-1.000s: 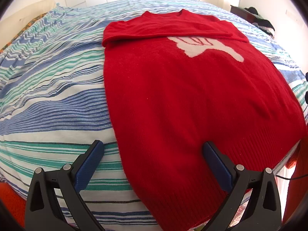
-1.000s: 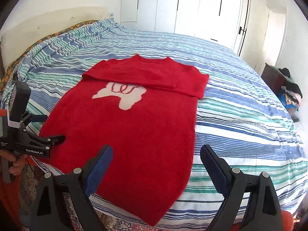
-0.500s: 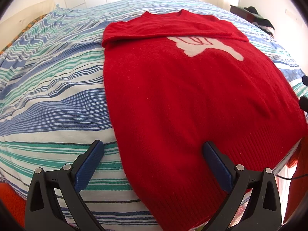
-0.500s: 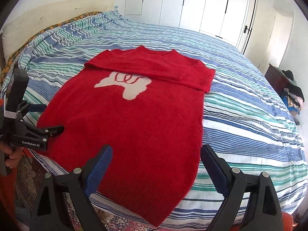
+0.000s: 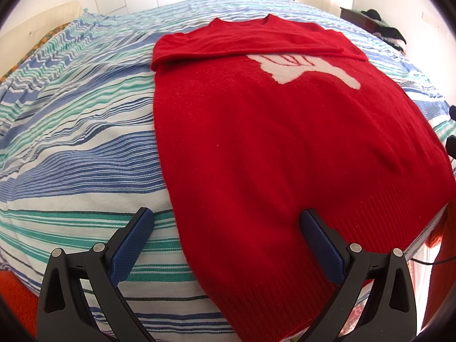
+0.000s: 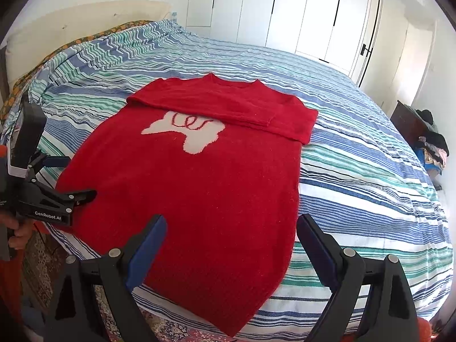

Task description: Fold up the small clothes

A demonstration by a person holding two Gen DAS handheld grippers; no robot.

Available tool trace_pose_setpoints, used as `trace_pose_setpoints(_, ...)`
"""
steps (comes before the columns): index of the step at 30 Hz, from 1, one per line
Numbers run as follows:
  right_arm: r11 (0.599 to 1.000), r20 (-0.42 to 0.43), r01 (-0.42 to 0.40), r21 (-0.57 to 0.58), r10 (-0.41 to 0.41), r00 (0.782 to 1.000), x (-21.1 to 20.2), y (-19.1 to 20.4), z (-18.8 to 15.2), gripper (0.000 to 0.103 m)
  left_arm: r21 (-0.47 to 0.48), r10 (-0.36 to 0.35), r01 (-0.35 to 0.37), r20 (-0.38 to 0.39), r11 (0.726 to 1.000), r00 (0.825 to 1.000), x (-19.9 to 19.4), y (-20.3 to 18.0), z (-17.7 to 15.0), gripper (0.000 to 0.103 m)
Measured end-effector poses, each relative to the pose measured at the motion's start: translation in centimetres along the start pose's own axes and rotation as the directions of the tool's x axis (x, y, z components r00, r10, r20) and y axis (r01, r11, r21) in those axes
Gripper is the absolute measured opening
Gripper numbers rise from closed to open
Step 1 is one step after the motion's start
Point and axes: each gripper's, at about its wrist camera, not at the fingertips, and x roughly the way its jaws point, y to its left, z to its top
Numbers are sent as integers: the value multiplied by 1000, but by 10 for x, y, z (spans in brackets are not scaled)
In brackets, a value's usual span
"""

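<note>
The red sweater (image 6: 199, 188) lies flat on the striped bedspread (image 6: 370, 171), neckline at the far end, hem at the near edge of the bed, both sleeves folded across the chest above the white motif (image 6: 191, 131).

The left gripper (image 5: 226, 226) is angled down over the near-left part of the hem, jaws spread wide with nothing between the blue pads (image 5: 134, 245). One finger sits over the striped cover just beside the sweater's side edge, the other over the ribbed hem; whether either tip touches the cloth cannot be told. From the right wrist view, the left gripper's black body (image 6: 48, 202) points in from the side at the sweater's corner, and a hand (image 6: 15, 230) wraps its grip low at the frame edge.

The right gripper (image 6: 230, 228) tilts down toward the opposite hem corner, also wide open and empty. Its one finger hangs over the red knit, the other over the bedspread, so the sweater's side edge runs between them. The pads are clear of the fabric, gripping nothing.

In the background, white wardrobe doors (image 6: 285, 14) and a dark bedside unit (image 6: 407, 125) piled with clothes.
</note>
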Motion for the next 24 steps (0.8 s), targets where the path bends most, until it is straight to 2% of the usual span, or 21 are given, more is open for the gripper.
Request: trace_pose_setpoints(24, 1000, 15, 9, 19, -9, 1000, 0, -4, 1, 92, 1, 0, 0, 1, 1000, 1000, 0, 0, 0, 103)
